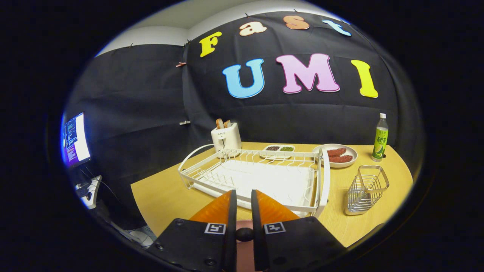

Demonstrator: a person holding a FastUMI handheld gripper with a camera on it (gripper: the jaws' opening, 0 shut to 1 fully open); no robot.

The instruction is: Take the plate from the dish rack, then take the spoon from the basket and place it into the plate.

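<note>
Gripper view: your gripper has its jaws nearly together on nothing, just in front of the white wire dish rack. The plate stands on edge at the rack's right end, silver wire basket beside it

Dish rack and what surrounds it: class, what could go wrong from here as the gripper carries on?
1. The gripper has its fingers almost together, just short of the rack. Pushed ahead like this, it could snag the near wires or shove the rack.
2. The basket is light wire and stands right of the rack, fairly near the table edge. A sideways bump might tip it.
</note>
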